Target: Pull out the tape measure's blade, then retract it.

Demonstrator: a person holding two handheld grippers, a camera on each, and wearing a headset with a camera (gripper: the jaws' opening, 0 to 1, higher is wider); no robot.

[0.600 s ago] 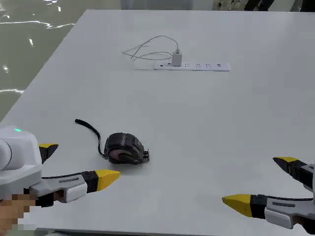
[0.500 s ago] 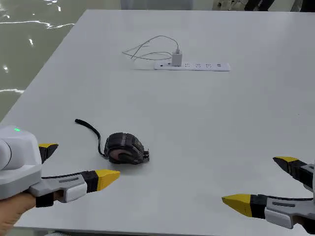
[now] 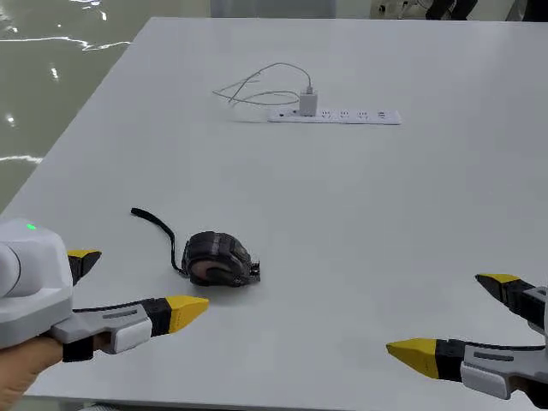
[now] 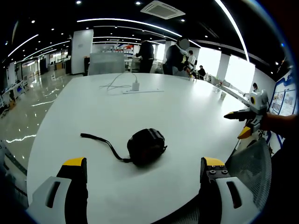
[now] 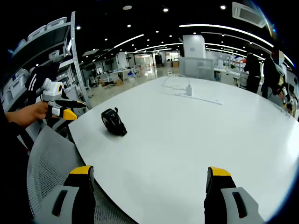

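Nothing of note has shifted since the earlier frames: both tools and the work sit as they did. Nearest you, your left tool [image 3: 143,279] hovers over the near left edge of the table [image 3: 342,214], jaws wide apart and empty. Your right tool [image 3: 438,312] is at the near right, likewise apart and empty, well clear of the work. Just beyond the left tool's tips lies the tape measure [image 3: 218,258] on its side, untouched, its wrist strap [image 3: 154,221] trailing away to the left. No blade shows drawn out. I judge the task not yet started, with the approach still to be made. The next move calls for one tool to pin or clamp the case while the other takes the blade's end at the case's right side. Far across the table lie a power strip [image 3: 338,114], a charger [image 3: 307,100] and its cable [image 3: 253,86].
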